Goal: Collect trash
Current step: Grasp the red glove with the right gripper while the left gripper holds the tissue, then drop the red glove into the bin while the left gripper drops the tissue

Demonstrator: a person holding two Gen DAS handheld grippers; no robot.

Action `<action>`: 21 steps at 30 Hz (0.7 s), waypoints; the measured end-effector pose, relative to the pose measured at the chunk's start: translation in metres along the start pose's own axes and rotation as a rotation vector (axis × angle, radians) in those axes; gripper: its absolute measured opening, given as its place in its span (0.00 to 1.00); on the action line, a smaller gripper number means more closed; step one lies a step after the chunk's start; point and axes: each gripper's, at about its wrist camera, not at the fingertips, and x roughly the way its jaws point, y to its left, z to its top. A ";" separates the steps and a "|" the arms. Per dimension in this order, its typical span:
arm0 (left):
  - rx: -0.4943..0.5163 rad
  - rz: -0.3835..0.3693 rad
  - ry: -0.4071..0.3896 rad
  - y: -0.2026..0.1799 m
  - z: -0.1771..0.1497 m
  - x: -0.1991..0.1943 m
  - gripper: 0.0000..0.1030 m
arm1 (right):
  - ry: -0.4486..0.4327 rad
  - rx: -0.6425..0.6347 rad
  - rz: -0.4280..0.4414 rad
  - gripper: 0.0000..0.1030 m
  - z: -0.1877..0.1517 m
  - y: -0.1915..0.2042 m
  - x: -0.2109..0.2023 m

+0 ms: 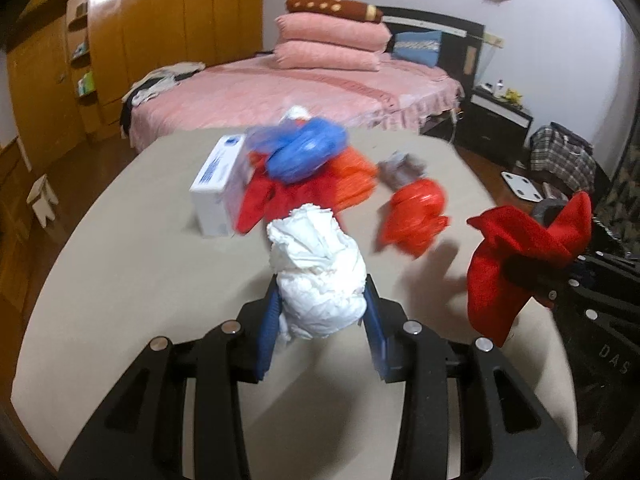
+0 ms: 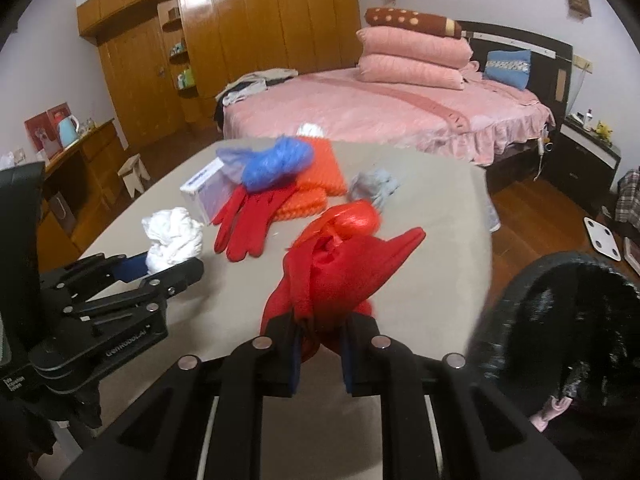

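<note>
Holding a crumpled white tissue wad [image 1: 316,280] between its pads, the left claw [image 1: 320,320] is hanging above the beige worktop [image 1: 120,280], while the right claw [image 2: 320,344] is pinching a red cloth [image 2: 340,280] in jaws drawn almost together. Both pieces appear to be lifted clear of the surface, so two items of trash are in hand but neither is binned yet; a black bag [image 2: 560,320] is gaping at the worktop's right edge and is probably the place for them. More is waiting: an orange plastic bag [image 1: 416,216] is lying near the middle, a grey crumpled scrap [image 1: 400,168] just behind it, and a blue plastic bag [image 1: 304,152] is sitting on a pile with red rubber gloves [image 2: 244,224], an orange cloth [image 2: 320,176] and a white box [image 1: 220,184]. Nothing is blocking the way to the black bag.
</note>
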 end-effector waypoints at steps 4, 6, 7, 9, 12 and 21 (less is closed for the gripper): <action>0.025 -0.026 -0.024 -0.015 0.008 -0.009 0.36 | -0.021 0.023 -0.018 0.15 0.002 -0.012 -0.015; 0.039 -0.038 -0.035 -0.026 0.010 -0.013 0.36 | -0.029 0.040 -0.033 0.15 0.001 -0.020 -0.021; 0.045 -0.045 -0.041 -0.031 0.011 -0.014 0.36 | -0.033 0.046 -0.040 0.15 0.000 -0.024 -0.025; 0.052 -0.056 -0.046 -0.036 0.012 -0.017 0.36 | -0.044 0.061 -0.056 0.15 0.000 -0.032 -0.032; 0.060 -0.074 -0.055 -0.046 0.014 -0.021 0.36 | -0.062 0.093 -0.079 0.15 -0.002 -0.047 -0.043; 0.099 -0.152 -0.089 -0.089 0.026 -0.030 0.36 | -0.121 0.189 -0.165 0.15 -0.003 -0.092 -0.080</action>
